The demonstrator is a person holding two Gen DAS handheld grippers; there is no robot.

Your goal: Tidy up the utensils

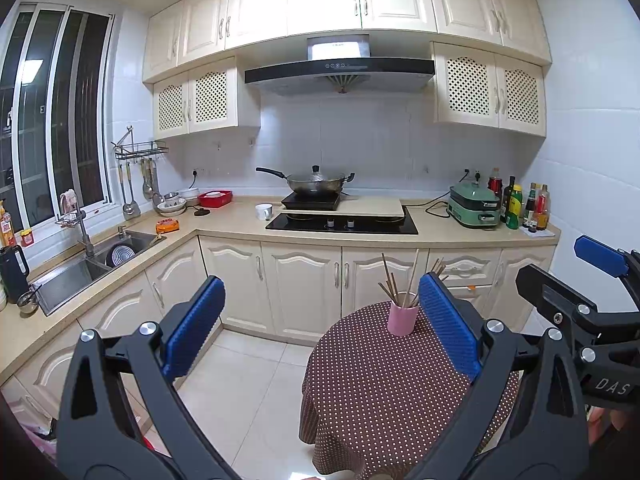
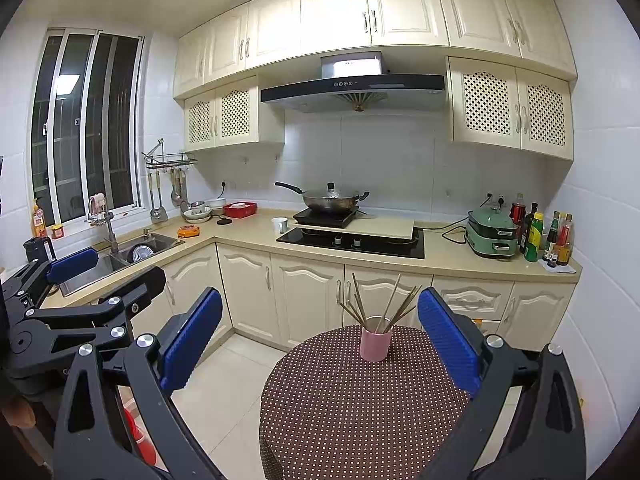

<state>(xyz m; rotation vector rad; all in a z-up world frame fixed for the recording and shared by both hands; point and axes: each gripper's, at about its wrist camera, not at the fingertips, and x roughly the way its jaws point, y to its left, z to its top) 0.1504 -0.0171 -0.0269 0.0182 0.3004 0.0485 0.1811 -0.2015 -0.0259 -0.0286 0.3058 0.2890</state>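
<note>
Left wrist view looks straight into a kitchen: cream cabinets [image 1: 304, 280] run under a beige counter [image 1: 224, 220], and a round table [image 1: 384, 384] with a brown dotted cloth stands on the pale tiled floor in front. Right wrist view gives pretty much the same scene from a little further right, with the table [image 2: 352, 408] sitting more in the middle.

On the counter there's a black stove top [image 1: 344, 224] with a wok [image 1: 316, 184] and lid set on a separate burner, a sink [image 1: 88, 268] off to the left, and a green cooker [image 1: 474, 204] beside a bunch of bottles [image 1: 524, 204] on the right.

Both tongs are spread wide with nothing between the blue pads. The left gripper [image 1: 320, 320] hangs over the near side of the table, and the right gripper [image 2: 320, 336] does too. Each one pokes into the edge of the other's view.

The pink cup [image 2: 375, 343] stands upright toward the far edge of the table, well clear of both tongs. A bundle of chopsticks [image 2: 380, 304] sticks out of it, fanned in different directions. From the left, the cup [image 1: 402, 318] shows just beside the right-hand pad, with the chopsticks [image 1: 400, 284] above it.
</note>
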